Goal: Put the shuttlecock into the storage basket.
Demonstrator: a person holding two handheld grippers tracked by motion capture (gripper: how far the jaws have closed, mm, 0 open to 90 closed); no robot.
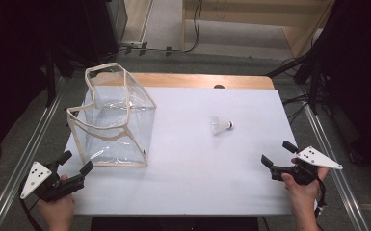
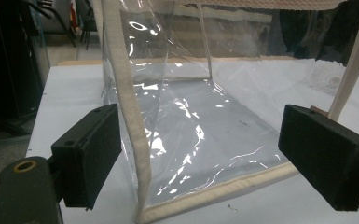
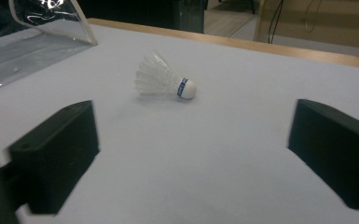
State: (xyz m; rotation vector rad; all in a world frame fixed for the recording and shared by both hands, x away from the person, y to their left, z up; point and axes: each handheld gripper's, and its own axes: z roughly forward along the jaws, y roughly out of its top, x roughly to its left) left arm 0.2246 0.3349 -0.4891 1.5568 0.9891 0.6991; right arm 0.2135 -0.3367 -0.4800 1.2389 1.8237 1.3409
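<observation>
1. A white feathered shuttlecock (image 1: pixel 220 126) lies on its side right of centre on the white table (image 1: pixel 192 183).
2. A clear plastic bag with cream trim (image 1: pixel 113 118) stands upper left.
3. Left gripper (image 1: pixel 75 162), lower left, jaws apart, faces the bag.
4. Right gripper (image 1: pixel 278 154), lower right, jaws apart, empty.

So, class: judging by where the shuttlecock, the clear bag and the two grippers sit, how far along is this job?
Nothing looks done: the shuttlecock lies on its side on the white table, apart from the clear bag, which stands open. In hand: the right gripper, jaws open, points toward the shuttlecock; the left gripper, also open, faces the bag's near corner. Any grasping or moving is probably still to come.
</observation>
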